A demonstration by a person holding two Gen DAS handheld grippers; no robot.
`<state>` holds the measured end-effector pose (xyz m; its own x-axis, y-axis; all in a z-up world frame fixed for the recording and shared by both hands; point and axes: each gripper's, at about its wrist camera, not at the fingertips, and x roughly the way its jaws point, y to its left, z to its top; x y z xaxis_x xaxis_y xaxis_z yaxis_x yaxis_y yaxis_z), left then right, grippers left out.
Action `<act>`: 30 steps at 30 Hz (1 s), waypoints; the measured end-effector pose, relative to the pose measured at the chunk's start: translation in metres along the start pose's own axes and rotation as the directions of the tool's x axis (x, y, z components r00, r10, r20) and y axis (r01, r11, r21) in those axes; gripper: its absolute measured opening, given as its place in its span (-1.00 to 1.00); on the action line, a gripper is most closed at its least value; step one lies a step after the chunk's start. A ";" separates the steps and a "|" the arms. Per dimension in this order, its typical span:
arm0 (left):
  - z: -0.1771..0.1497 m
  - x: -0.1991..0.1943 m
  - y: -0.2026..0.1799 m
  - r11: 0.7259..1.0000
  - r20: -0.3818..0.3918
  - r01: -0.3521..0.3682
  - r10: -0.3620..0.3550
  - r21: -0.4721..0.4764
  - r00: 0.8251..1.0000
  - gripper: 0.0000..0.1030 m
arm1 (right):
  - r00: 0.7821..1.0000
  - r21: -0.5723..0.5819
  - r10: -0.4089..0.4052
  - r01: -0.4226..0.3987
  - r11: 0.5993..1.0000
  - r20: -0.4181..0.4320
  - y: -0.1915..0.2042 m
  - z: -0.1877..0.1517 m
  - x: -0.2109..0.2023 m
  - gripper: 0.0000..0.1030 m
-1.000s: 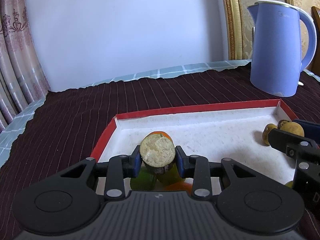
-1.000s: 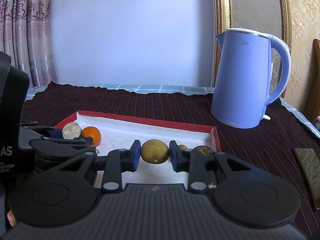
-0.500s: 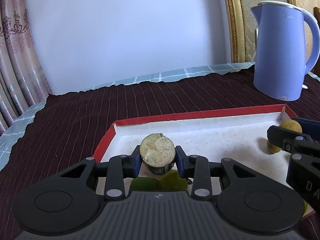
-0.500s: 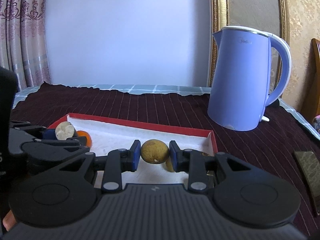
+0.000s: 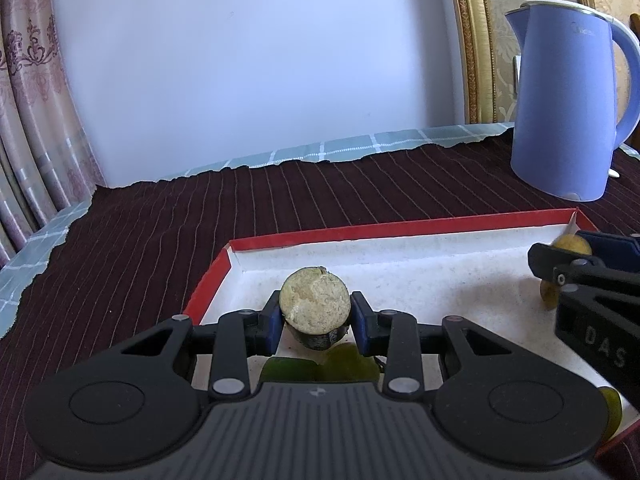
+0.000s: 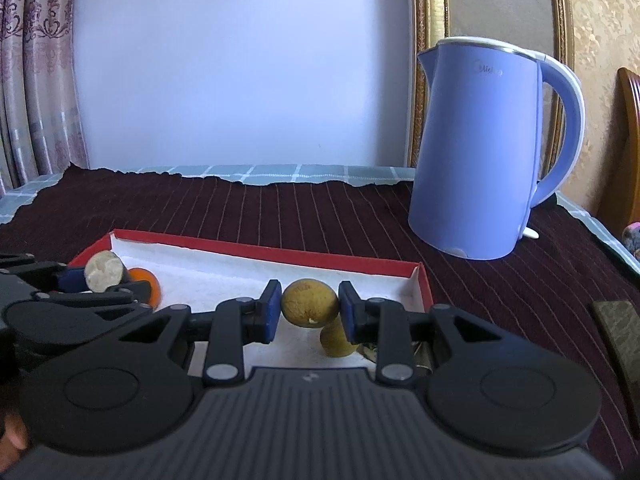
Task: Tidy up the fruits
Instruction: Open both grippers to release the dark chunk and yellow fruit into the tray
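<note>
On the dark striped tablecloth (image 5: 360, 200) sits a shallow red tray (image 5: 400, 229) with a white speckled floor, and both grippers hang over it. Over the tray's near left part, the left gripper (image 5: 315, 317) is closed on a cut fruit (image 5: 315, 305), its 2 blue pads pressing the sides and the pale, rough cut face turned toward the camera; the dark rind shows beneath. Just below that gripper, some green fruit (image 5: 320, 366) lies on the tray floor, partly hidden by the gripper body. In the right wrist view the same cut fruit (image 6: 105, 271) appears at the tray's left end, with an orange fruit (image 6: 149, 285) just behind it.

Toward the tray's right end, the right gripper (image 6: 309, 309) is clamped on a round yellow-brown fruit (image 6: 309, 306), pads touching both sides, the fruit lifted clear of the tray floor. Under it and slightly right, 1 more yellow-brown fruit (image 6: 337, 339) rests on the white floor near the tray's right wall (image 6: 423, 289). From the left wrist view, the right gripper enters at the right edge with its yellow-brown fruit (image 5: 573, 244) showing between the fingers.

Beyond the tray, well apart from it, a blue electric kettle (image 6: 480, 152) stands upright on the cloth. A dark flat object (image 6: 620, 340) lies at the cloth's right edge; what it is cannot be told.
</note>
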<state>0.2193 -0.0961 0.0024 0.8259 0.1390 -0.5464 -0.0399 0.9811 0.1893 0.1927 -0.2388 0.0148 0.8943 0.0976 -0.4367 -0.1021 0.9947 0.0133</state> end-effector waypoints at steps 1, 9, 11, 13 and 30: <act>0.000 0.000 0.000 1.000 0.000 -0.001 0.001 0.000 1.000 -0.34 | 1.000 -0.001 -0.004 0.004 1.000 -0.002 0.000 -0.001 0.001 -0.38; 0.001 0.001 0.000 1.000 -0.004 0.001 -0.001 -0.003 1.000 -0.34 | 1.000 0.017 -0.009 0.009 1.000 -0.007 -0.004 -0.004 0.001 -0.17; 0.001 0.002 0.000 1.000 -0.004 0.001 -0.001 -0.004 1.000 -0.34 | 1.000 0.016 -0.016 0.016 1.000 0.002 -0.005 -0.005 -0.001 -0.08; 0.001 0.002 0.000 1.000 -0.005 0.001 -0.001 -0.005 1.000 -0.34 | 1.000 0.016 -0.018 0.018 1.000 0.004 -0.006 -0.007 -0.003 -0.08; 0.001 0.007 0.002 1.000 -0.024 0.001 -0.001 -0.010 1.000 -0.32 | 0.999 0.008 -0.020 0.019 1.000 0.035 -0.008 -0.018 -0.029 0.41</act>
<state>0.2257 -0.0932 0.0000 0.8125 0.1410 -0.5657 -0.0447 0.9825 0.1808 0.1603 -0.2504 0.0112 0.9108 0.0793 -0.4051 -0.0812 0.9966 0.0123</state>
